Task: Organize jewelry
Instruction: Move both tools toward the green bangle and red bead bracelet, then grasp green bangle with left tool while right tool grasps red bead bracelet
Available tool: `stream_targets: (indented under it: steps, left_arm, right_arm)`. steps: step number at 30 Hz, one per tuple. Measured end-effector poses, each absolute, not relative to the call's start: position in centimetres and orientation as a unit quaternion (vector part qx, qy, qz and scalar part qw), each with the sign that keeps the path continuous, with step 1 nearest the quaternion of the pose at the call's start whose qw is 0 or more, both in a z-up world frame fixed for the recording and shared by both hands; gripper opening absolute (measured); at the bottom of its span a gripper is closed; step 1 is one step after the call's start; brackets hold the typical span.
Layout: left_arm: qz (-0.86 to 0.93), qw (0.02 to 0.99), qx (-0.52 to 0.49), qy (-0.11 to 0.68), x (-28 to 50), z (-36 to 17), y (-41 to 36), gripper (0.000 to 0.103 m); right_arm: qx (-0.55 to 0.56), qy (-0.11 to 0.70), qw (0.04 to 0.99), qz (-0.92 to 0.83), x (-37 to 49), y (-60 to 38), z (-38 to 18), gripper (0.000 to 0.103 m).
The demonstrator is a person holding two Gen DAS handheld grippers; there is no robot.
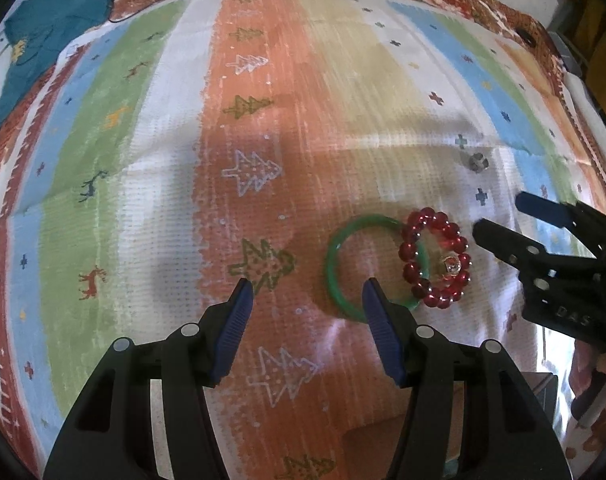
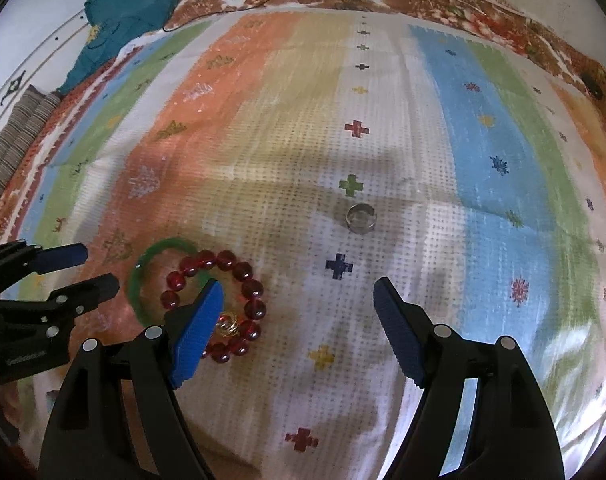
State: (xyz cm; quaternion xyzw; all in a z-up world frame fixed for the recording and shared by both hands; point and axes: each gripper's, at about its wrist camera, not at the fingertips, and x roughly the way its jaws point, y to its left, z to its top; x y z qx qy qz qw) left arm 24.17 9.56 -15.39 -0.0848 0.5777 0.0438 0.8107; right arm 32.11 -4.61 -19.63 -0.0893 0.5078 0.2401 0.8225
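Two hand-held grippers are hovering over a striped, patterned cloth [image 1: 263,80] as the jewelry sorting is getting under way. The left gripper [image 1: 307,296] is pointing steeply down with its blue-padded fingers standing roughly half open and holding nothing; the green bangle [image 1: 335,264] is lying flat just ahead of its right-hand finger. The red bead bracelet [image 1: 435,256] is resting partly over the bangle's far edge, touching it. The right gripper [image 2: 299,300] is standing wide open and empty, its left-hand finger hanging over the bead bracelet [image 2: 247,292], while a small silver ring [image 2: 361,218] is sitting apart on the white stripe ahead. No container is showing in either view. By the look of it, the approach step is in hand: the overlapping pieces are waiting to be separated, which calls for one gripper closing on the beads without dragging the bangle [image 2: 143,280] along.
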Motion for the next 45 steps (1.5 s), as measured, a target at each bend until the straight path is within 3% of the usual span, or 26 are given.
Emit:
stream_targets:
  steps: [13,15,17,19,20,21,22,24,26,28,45]
  left_arm:
    - [0.037,0.796,-0.077,0.599,25.3,-17.4,9.6,0.057]
    - [0.036,0.793,-0.073,0.603,25.4,-17.7,9.5,0.049]
    - [0.038,0.793,-0.065,0.604,25.4,-18.1,9.4,0.048]
    - [0.035,0.795,-0.063,0.602,25.3,-18.1,9.2,0.044]
    - [0.035,0.795,-0.064,0.602,25.4,-18.1,9.2,0.035]
    - [0.03,0.794,-0.067,0.603,25.4,-18.1,9.3,0.018]
    - [0.023,0.792,-0.072,0.605,25.5,-18.1,9.2,0.012]
    - [0.017,0.79,-0.066,0.609,25.4,-18.0,9.1,0.009]
    - [0.018,0.79,-0.058,0.61,25.2,-18.0,9.1,0.009]
    - [0.02,0.79,-0.061,0.61,25.0,-17.9,9.3,0.009]
    - [0.03,0.811,-0.059,0.581,22.7,-13.7,10.6,0.007]
  right_arm:
    - [-0.107,0.525,0.809,0.24,33.1,-3.1,-21.9,0.077]
    - [-0.112,0.525,0.809,0.238,33.0,-2.9,-22.0,0.077]
    - [-0.121,0.523,0.809,0.238,32.9,-2.8,-22.2,0.077]
    - [-0.133,0.52,0.811,0.232,32.8,-2.8,-22.3,0.071]
    - [-0.128,0.52,0.812,0.232,32.9,-2.9,-22.4,0.069]
    - [-0.116,0.523,0.812,0.231,33.2,-3.2,-22.4,0.067]
    - [-0.108,0.526,0.812,0.229,33.4,-3.4,-22.4,0.061]
    - [-0.102,0.528,0.814,0.221,33.5,-4.0,-22.2,0.05]
    - [-0.097,0.528,0.813,0.225,33.5,-4.3,-22.1,0.025]
    - [-0.087,0.533,0.809,0.231,33.6,-4.5,-22.0,0.015]
    - [-0.063,0.5,0.821,0.27,30.7,-4.9,-17.4,0.014]
